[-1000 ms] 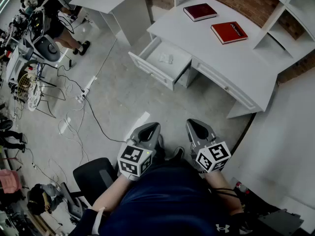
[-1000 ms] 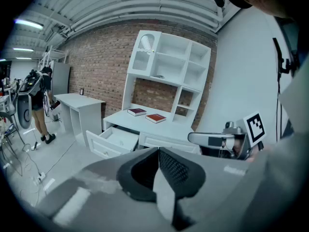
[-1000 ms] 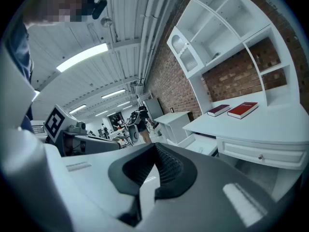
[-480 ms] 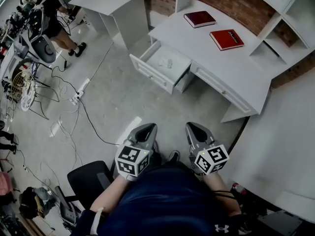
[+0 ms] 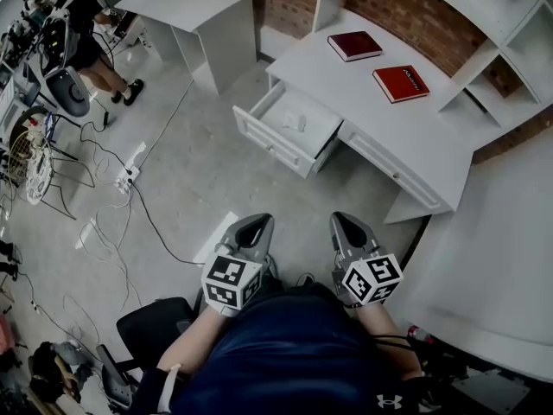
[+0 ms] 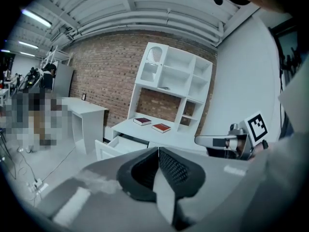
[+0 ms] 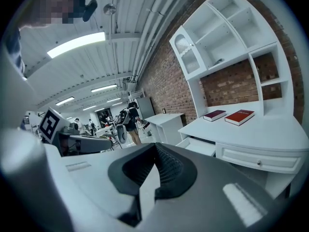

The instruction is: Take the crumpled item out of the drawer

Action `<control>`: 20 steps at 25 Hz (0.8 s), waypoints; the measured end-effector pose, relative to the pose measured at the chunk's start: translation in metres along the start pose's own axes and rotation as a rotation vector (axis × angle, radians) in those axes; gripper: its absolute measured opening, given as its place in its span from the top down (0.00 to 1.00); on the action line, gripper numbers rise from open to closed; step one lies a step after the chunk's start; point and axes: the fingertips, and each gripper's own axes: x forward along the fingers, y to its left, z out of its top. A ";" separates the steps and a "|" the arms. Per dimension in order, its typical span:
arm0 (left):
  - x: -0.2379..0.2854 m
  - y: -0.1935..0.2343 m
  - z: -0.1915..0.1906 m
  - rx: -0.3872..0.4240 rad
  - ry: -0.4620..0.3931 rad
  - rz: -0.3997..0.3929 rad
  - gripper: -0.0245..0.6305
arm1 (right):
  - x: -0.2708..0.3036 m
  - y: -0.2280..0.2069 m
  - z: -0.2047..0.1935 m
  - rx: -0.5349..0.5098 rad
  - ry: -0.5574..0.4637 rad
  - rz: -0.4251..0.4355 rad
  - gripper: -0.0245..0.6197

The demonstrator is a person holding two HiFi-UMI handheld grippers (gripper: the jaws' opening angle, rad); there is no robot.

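2 empty tools, left tool (image 5: 257, 225) and right tool (image 5: 344, 223), stay pressed together; the counter's (image 5: 380, 132) open drawer (image 5: 275, 138) with the crumpled item (image 5: 295, 123) has shifted slightly nearer, approach barely begun.

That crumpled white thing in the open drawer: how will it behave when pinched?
The crumpled item looks small and irregular, so it is probably light and squashy. It lies alone in the drawer, so a push may slide it.
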 end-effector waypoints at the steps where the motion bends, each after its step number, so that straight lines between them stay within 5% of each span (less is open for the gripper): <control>1: 0.001 0.007 0.001 0.012 -0.001 0.001 0.95 | 0.006 0.000 0.002 -0.002 0.001 -0.010 0.96; 8: -0.004 0.048 -0.004 -0.039 0.020 -0.015 0.95 | 0.033 0.011 0.008 0.004 0.017 -0.051 0.96; 20: 0.039 0.093 -0.003 -0.080 0.062 0.038 0.95 | 0.095 -0.014 0.001 0.051 0.059 0.002 0.96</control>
